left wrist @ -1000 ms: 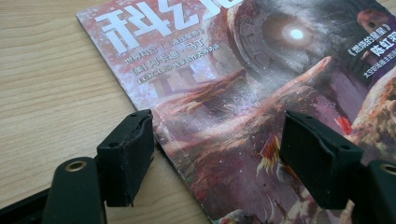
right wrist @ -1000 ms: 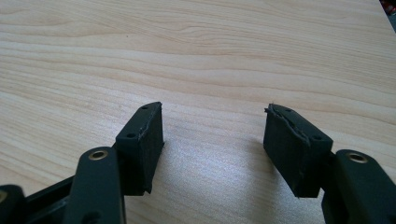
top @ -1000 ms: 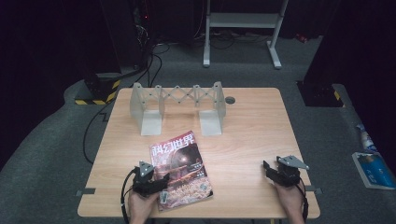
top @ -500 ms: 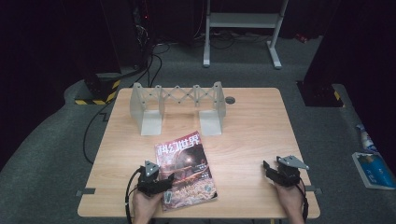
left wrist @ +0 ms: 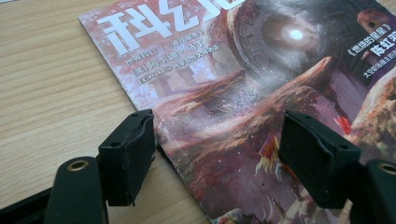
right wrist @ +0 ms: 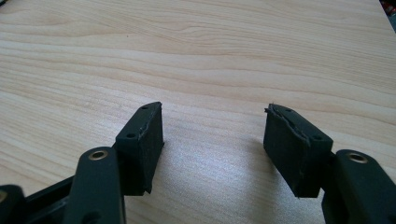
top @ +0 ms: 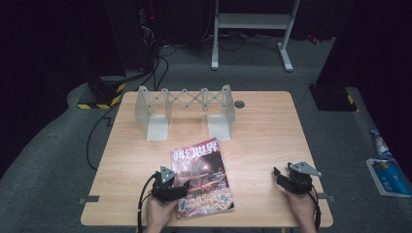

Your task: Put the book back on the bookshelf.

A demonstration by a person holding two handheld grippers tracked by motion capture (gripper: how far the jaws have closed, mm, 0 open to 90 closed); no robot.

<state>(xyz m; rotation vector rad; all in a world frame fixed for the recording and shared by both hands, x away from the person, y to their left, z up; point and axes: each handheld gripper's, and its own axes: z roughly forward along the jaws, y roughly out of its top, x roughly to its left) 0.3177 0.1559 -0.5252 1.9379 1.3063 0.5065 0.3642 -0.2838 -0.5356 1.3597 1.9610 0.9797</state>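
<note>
A magazine (top: 201, 174) with a red cover and white Chinese title lies flat near the front of the wooden table (top: 267, 131). My left gripper (top: 180, 190) rests low at the magazine's front-left part. In the left gripper view its jaws straddle the magazine (left wrist: 243, 93)'s left edge: one fingertip (left wrist: 133, 149) is beside the edge on the wood, the other over the cover. The left gripper (left wrist: 217, 135) is open and pinches nothing. My right gripper (top: 280, 175) sits at the front right, open over bare wood (right wrist: 212, 130).
A grey expanding rack (top: 184, 109) with two end plates stands at the table's back, behind the magazine. A small round grommet (top: 239, 104) lies beside it. A blue and white pack (top: 388, 174) lies on the floor to the right. Cables run on the floor at the back left.
My left gripper has moved a little to the right, and the magazine has slid right with it. The right gripper has stayed put.
</note>
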